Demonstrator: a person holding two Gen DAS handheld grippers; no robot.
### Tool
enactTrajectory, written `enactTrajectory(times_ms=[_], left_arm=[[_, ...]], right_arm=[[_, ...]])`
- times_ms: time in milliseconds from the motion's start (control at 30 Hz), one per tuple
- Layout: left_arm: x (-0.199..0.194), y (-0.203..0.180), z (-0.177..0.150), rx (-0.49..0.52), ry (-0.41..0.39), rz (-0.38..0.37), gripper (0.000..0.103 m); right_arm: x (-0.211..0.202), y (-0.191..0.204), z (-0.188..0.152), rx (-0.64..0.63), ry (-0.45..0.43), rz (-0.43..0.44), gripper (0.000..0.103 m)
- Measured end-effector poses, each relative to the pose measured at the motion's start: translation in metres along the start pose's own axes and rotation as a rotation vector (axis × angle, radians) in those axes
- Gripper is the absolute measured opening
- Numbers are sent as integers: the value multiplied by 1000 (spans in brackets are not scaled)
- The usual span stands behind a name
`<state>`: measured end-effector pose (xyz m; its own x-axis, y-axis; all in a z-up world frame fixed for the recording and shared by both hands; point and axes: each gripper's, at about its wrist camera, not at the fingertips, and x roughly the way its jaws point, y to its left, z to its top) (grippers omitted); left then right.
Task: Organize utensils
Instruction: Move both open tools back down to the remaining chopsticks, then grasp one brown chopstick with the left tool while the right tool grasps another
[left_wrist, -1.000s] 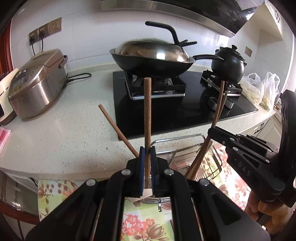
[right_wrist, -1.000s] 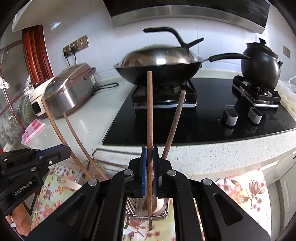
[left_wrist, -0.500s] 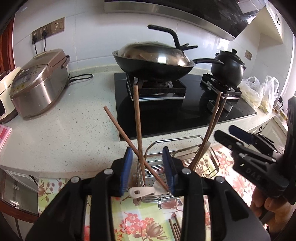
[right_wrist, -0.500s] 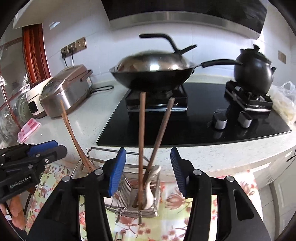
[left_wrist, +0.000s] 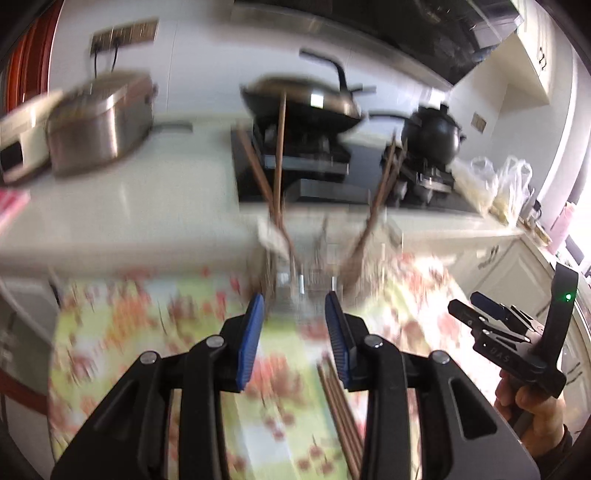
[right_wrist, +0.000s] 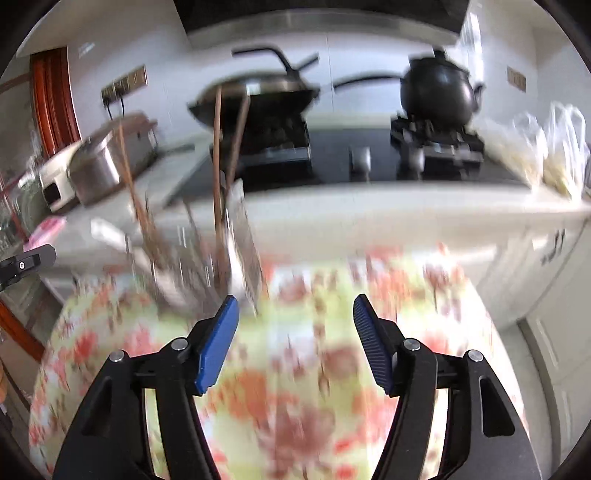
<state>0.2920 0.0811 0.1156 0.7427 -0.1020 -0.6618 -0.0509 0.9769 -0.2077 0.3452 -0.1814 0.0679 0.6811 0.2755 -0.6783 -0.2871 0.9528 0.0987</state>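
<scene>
While blurred, four upright chopsticks (left_wrist: 279, 155), two grippers (left_wrist: 295, 306).

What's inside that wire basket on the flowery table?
Brown chopsticks stand up in the wire basket, some leaning left, some right. A pale spoon-like thing sits in there too. The picture is blurry, so the bottom of the basket can't be seen.
</scene>
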Motion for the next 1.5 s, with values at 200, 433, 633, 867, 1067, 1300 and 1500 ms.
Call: enactTrajectory(times_ms=[200, 433, 633, 867, 1067, 1300, 1500], left_arm=[[29, -3, -89, -48, 127, -29, 33], [62, -22, -140, -40, 218, -49, 23], [75, -38, -143, -9, 237, -49, 19], [83, -49, -141, 37, 250, 5, 18], [87, -59, -140, 133, 245, 78, 18], [79, -33, -139, 118, 252, 84, 19], [72, -7, -141, 107, 254, 119, 19]], right_arm=[[-8, -7, -67, -16, 68, -3, 66], [-14, -23, -100, 3, 107, -19, 67], [-17, -36, -104, 24, 107, -22, 67], [-18, -40, -102, 37, 104, -20, 68], [-17, -30, -102, 14, 111, -11, 70], [-8, 9, -107, -50, 142, 23, 73], [6, 59, -111, -106, 172, 57, 73]])
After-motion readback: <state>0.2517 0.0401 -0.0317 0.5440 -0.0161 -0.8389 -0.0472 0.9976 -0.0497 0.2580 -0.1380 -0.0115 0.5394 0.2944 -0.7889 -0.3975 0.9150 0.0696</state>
